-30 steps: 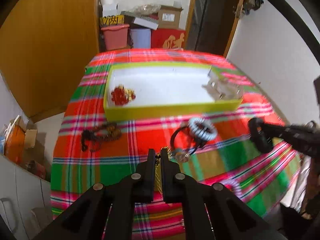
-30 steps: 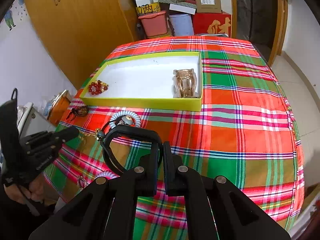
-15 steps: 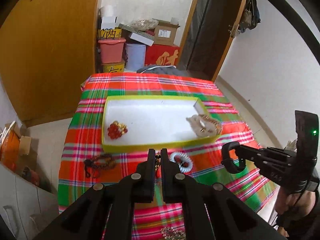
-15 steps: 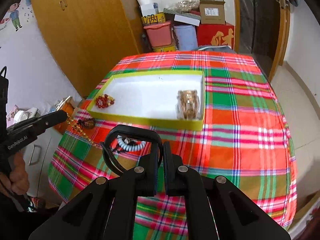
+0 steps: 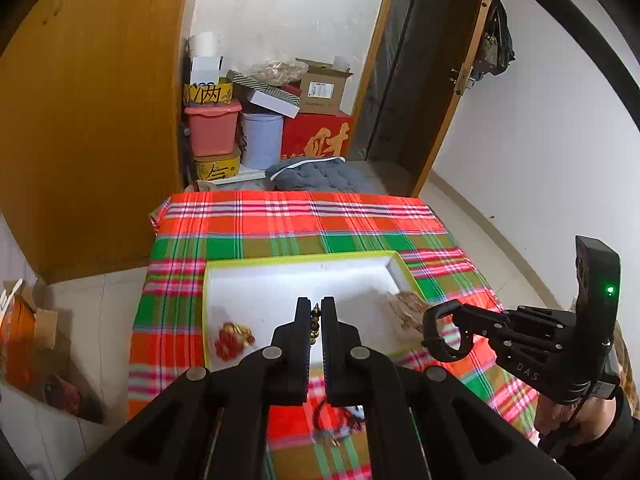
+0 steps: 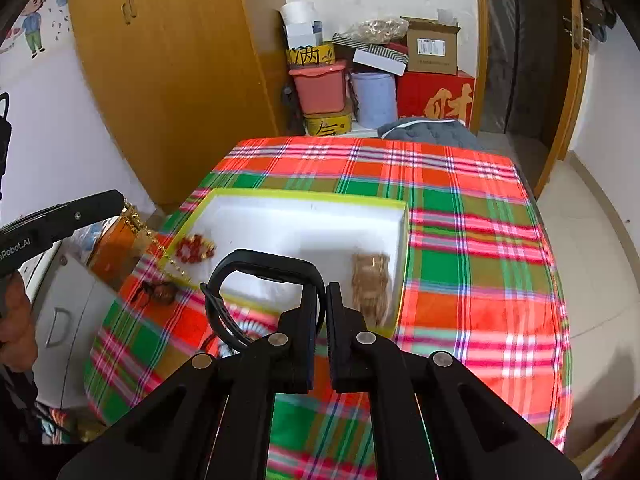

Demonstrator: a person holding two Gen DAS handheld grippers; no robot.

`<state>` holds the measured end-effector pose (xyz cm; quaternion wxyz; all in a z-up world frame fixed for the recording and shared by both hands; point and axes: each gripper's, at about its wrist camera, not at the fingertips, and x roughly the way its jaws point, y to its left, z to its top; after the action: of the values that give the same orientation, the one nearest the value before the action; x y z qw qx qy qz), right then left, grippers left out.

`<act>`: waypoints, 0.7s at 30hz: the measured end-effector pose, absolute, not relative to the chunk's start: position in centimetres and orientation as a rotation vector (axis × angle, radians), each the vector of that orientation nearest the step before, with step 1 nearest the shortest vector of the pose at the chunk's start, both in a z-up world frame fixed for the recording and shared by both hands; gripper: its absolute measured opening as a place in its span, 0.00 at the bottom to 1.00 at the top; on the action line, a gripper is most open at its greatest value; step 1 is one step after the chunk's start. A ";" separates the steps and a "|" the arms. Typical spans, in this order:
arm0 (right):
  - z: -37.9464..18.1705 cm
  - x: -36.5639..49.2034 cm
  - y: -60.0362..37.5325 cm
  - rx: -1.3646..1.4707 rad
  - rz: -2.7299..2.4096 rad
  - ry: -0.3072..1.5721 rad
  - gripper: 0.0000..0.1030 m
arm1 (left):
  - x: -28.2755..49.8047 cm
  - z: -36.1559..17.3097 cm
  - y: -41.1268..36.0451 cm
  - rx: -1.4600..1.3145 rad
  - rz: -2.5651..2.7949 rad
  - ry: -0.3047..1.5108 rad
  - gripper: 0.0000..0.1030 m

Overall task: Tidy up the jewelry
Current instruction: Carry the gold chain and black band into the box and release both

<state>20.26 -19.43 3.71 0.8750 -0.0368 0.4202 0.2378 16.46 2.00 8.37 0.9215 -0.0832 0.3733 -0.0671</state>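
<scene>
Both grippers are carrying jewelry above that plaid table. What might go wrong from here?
The long gold bead chain dangles from the left gripper down past the yellow-rimmed white tray, so it may snag on the rim or land outside. The black band is pinched only at one edge by the right gripper; it might swing or slip out.

White walls (image 5: 532, 128) enclose a small room with a pale tiled floor (image 6: 592, 264). A tall wooden wardrobe (image 6: 172, 80) stands beyond the table's far left corner. Against the far wall sit stacked cardboard boxes (image 5: 324, 88), a pink bin (image 5: 212, 128), a pale blue bucket (image 5: 262, 140) and a red box (image 5: 316, 140). A dark doorway with a wooden frame (image 5: 452, 92) opens beyond the far right corner. The table carries a red-and-green plaid cloth (image 6: 472, 248).
</scene>
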 end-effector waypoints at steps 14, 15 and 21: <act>0.9 27.8 -17.7 -0.120 0.453 0.946 0.04 | 22.8 5.7 4.0 -0.142 -0.111 0.801 0.04; 0.6 28.4 -17.7 -0.122 0.450 0.956 0.04 | 23.3 5.3 4.1 -0.132 -0.102 0.805 0.04; -1.1 30.8 -17.3 -0.147 0.431 0.998 0.04 | 25.3 3.3 5.3 -0.120 -0.070 0.831 0.04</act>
<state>30.84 -17.33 -1.15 0.8532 -0.0699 0.4745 0.2050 25.31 5.28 3.31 0.9126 -0.0581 0.4033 -0.0342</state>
